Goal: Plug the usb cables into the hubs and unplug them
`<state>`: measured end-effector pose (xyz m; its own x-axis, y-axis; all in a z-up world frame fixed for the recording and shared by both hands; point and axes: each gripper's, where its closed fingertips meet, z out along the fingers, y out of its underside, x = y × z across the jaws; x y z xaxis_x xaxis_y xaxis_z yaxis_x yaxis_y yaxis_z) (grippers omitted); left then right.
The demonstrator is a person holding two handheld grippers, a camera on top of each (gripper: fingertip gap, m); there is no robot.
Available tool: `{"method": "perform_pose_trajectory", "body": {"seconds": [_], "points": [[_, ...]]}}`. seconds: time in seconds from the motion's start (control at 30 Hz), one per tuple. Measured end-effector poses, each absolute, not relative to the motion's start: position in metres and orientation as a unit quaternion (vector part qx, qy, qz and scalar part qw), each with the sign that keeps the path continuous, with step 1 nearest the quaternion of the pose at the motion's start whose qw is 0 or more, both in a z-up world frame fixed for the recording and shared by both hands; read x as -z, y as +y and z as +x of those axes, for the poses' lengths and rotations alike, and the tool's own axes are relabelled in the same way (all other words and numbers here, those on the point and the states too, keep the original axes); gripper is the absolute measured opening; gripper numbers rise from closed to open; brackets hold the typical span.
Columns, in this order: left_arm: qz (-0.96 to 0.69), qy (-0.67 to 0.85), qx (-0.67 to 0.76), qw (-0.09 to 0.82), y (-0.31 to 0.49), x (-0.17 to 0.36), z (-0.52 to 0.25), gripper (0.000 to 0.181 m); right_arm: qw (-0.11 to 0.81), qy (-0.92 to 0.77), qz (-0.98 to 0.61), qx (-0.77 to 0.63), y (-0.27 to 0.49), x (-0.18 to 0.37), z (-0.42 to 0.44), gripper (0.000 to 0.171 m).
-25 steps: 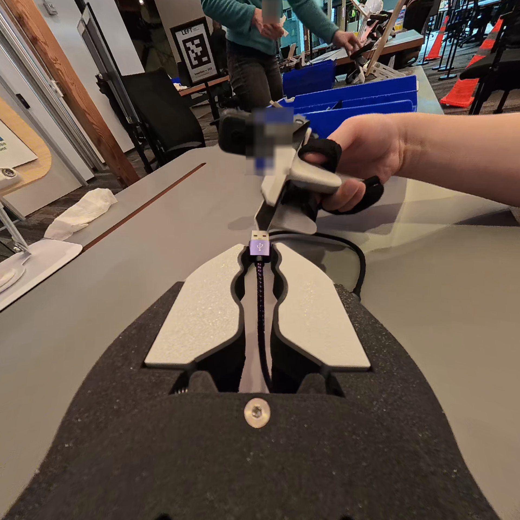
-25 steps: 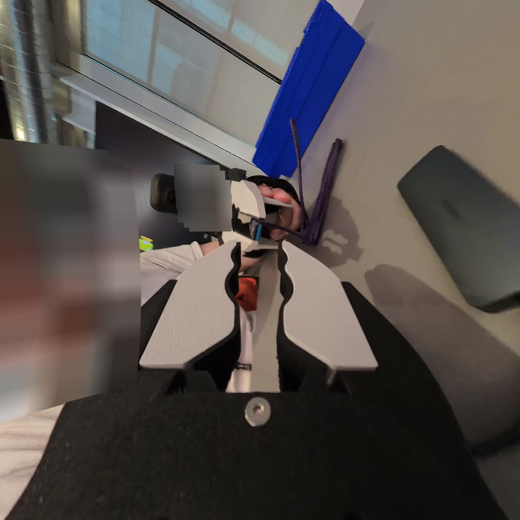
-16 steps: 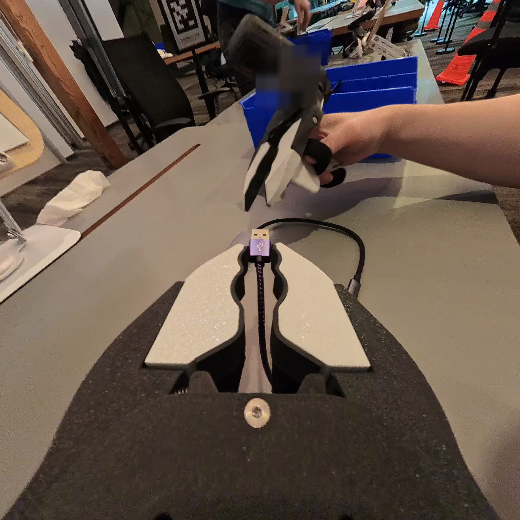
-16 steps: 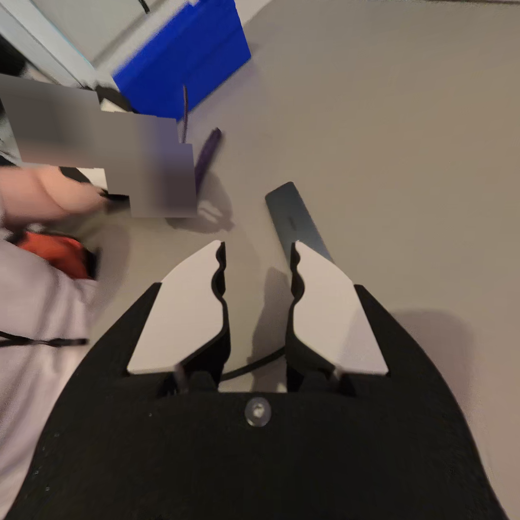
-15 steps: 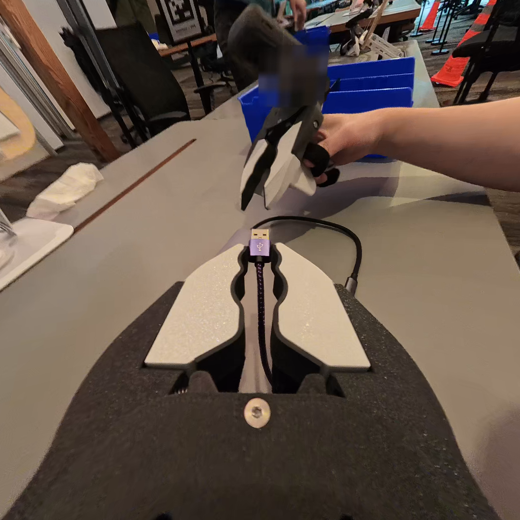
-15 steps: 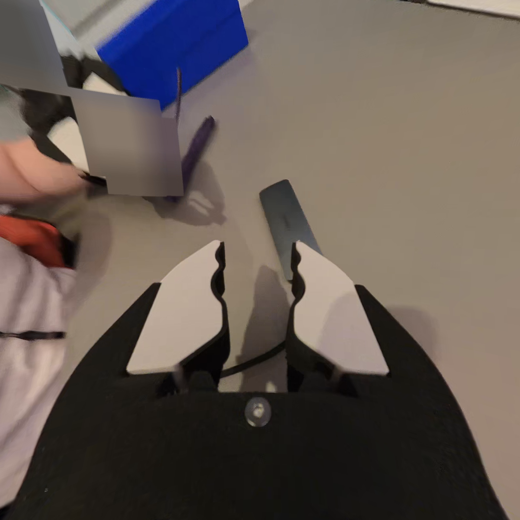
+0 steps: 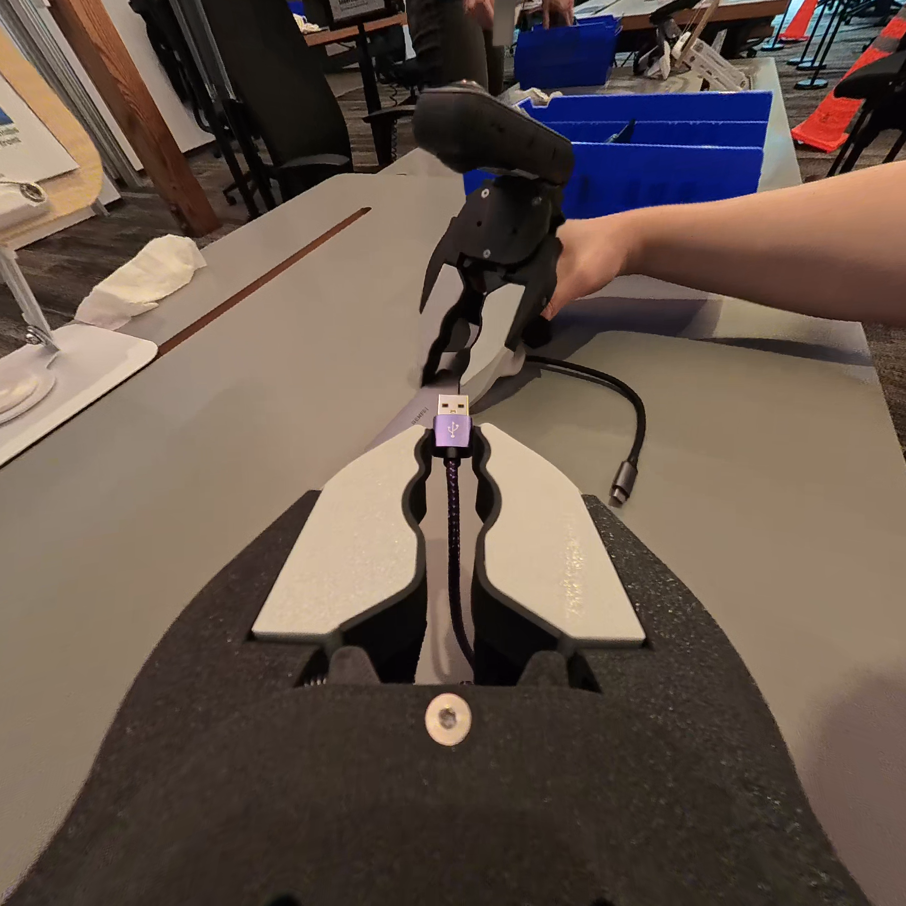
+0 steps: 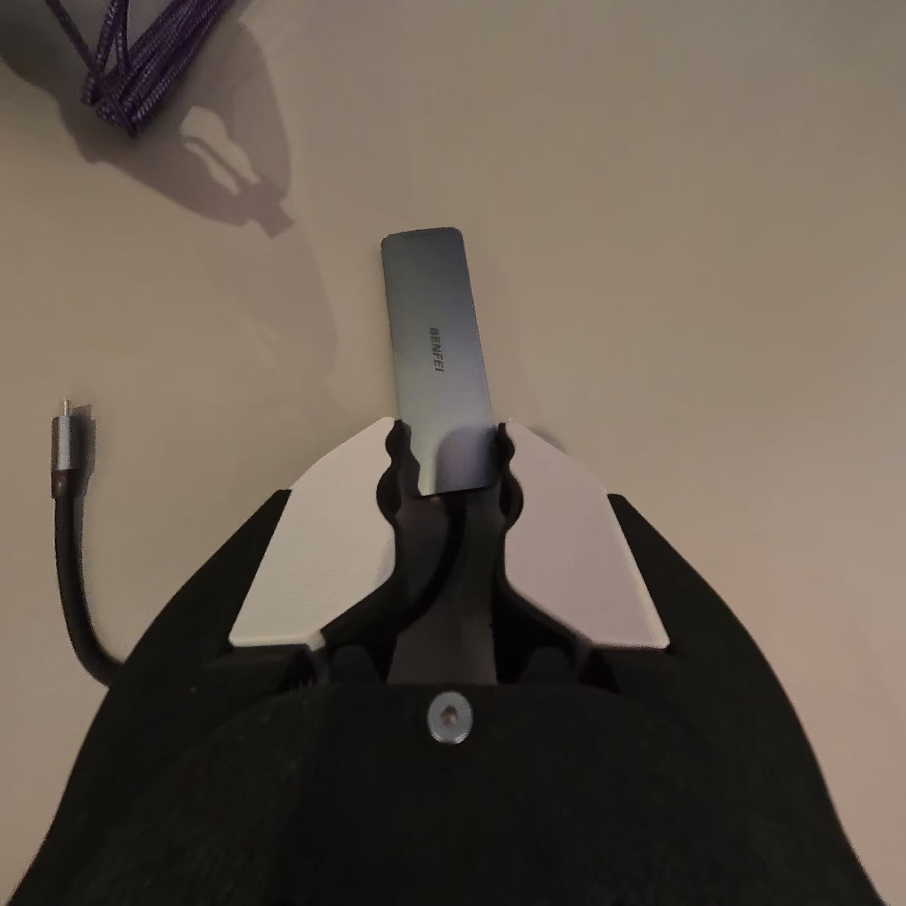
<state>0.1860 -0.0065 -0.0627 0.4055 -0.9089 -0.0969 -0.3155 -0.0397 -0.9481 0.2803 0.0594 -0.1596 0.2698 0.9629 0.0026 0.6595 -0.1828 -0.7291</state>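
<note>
My left gripper (image 7: pixel 452 427) is shut on the purple USB-A plug (image 7: pixel 452 406), whose metal tip sticks out past the fingertips. Its braided purple cable (image 7: pixel 453 539) runs back between the fingers. The grey hub (image 8: pixel 436 343) lies flat on the table, and its end shows just ahead of the plug in the left wrist view (image 7: pixel 409 416). My right gripper (image 8: pixel 451 426) points down at the table, jaws open, one finger on each side of the hub's cable end. It also shows in the left wrist view (image 7: pixel 468 367). The hub's black cable (image 7: pixel 632 407) curves to a loose USB-C connector (image 8: pixel 63 441).
The rest of the purple cable (image 8: pixel 122 73) lies bundled on the table beyond the hub. Blue bins (image 7: pixel 662 147) stand at the table's far end. A white cloth (image 7: pixel 142 279) and a white stand base (image 7: pixel 73 358) lie at the left. People and chairs are behind.
My right gripper turned away from the left gripper, opened, and came down over the hub's cable end. My left gripper kept hold of the purple plug and moved closer to the hub.
</note>
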Motion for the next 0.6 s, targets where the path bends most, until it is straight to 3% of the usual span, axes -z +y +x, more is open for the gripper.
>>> {"method": "perform_pose_trajectory", "body": {"seconds": [0.03, 0.6], "points": [[-0.664, 0.461, 0.287, 0.514, -0.005, 0.062, 0.185, 0.015, 0.321, -0.555, -0.73, -0.238, 0.059, 0.16, 0.279, 0.036], [-0.691, 0.43, 0.252, 0.524, 0.014, 0.061, 0.195, 0.015, 0.384, -0.338, -0.813, -0.278, 0.045, 0.104, 0.278, 0.035]]}}
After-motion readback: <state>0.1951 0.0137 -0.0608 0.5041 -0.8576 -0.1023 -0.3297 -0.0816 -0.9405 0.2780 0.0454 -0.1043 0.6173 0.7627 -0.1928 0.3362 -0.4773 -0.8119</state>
